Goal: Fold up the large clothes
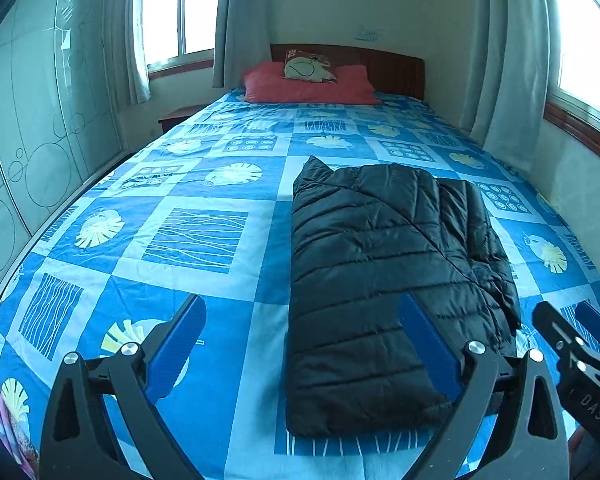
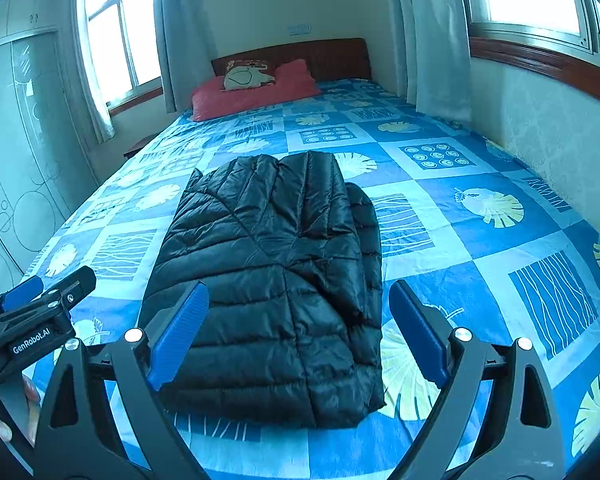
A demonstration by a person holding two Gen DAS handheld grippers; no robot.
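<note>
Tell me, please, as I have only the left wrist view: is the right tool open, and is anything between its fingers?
Observer: The right tool stands wide open with nothing pressed between its pads; the black jacket lies on the bed under it.
Operator: My tool's finger hides the jacket's near right corner. How does it lie?
Observer: It lies flat on the blue sheet, with no sleeve sticking out there.
Operator: Can you see my left tool from outside?
Observer: Yes, the left tool shows at the lower left, off the jacket, with a person's fingertips under it.
</note>
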